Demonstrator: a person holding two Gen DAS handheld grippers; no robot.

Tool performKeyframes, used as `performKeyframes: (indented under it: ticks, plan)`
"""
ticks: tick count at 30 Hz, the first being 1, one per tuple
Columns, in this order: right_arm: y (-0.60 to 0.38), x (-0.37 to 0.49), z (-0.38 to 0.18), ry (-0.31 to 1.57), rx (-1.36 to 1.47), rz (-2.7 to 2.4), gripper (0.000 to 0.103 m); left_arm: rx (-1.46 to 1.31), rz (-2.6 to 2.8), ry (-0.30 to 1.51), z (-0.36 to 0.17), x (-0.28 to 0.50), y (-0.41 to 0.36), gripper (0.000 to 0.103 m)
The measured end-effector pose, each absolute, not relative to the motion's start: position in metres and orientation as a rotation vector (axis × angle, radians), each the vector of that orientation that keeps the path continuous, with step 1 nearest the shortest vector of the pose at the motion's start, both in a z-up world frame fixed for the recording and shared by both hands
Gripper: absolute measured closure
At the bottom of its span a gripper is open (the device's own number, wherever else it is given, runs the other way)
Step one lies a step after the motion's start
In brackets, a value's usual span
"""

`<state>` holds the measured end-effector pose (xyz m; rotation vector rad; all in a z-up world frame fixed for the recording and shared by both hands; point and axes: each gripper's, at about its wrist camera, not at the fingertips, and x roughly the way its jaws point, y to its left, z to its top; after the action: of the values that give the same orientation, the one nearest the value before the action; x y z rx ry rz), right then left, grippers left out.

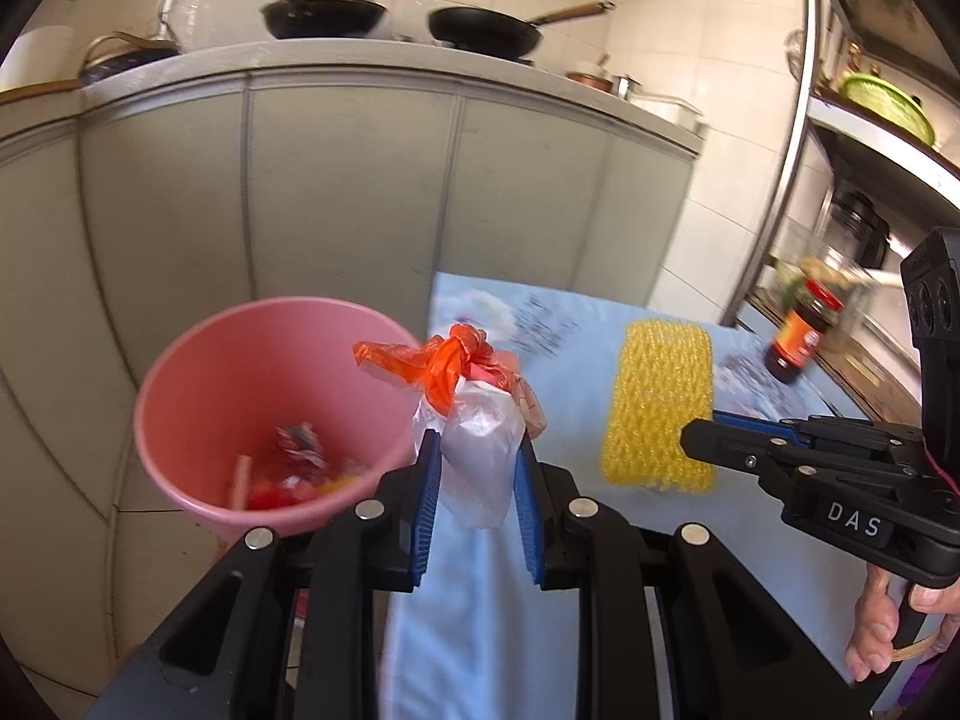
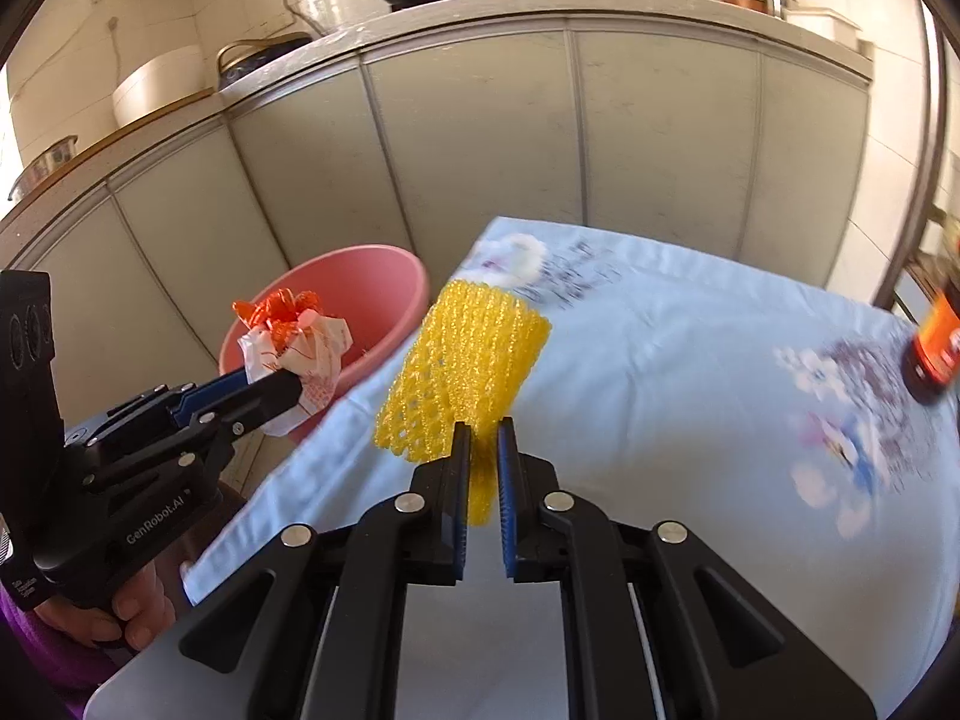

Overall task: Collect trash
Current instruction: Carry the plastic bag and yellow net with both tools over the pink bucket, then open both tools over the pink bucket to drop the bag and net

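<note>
My left gripper (image 1: 478, 450) is shut on a white plastic bag tied with an orange knot (image 1: 480, 438) and holds it in the air beside the rim of a pink bin (image 1: 180, 372). The bin holds several wrappers. In the right wrist view the bag (image 2: 306, 360) hangs in front of the bin (image 2: 384, 276). My right gripper (image 2: 483, 438) is shut on the near edge of a yellow foam net (image 2: 468, 360) and lifts that edge off the light blue tablecloth (image 2: 690, 360). The net (image 1: 660, 408) and the right gripper (image 1: 702, 438) also show in the left wrist view.
A dark sauce jar with a red lid (image 1: 801, 336) stands at the table's far right. Grey kitchen cabinets (image 1: 360, 192) run behind the bin, with black pans (image 1: 324, 9) on the counter. A metal shelf (image 1: 870, 120) stands at the right.
</note>
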<state>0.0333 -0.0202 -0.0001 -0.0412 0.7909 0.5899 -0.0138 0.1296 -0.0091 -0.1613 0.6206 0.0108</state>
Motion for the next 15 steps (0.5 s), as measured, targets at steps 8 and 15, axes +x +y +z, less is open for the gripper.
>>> performKeyframes:
  ticks: [8,15]
  plan:
    - [0.051,0.059,0.0,0.796,-0.097,0.69,0.094,-0.221,0.15,0.644,-0.017,-0.004,0.196,0.08]
    - [0.098,0.079,-0.015,0.84,-0.14,0.719,0.094,-0.254,0.175,0.693,-0.037,0.004,0.218,0.079]
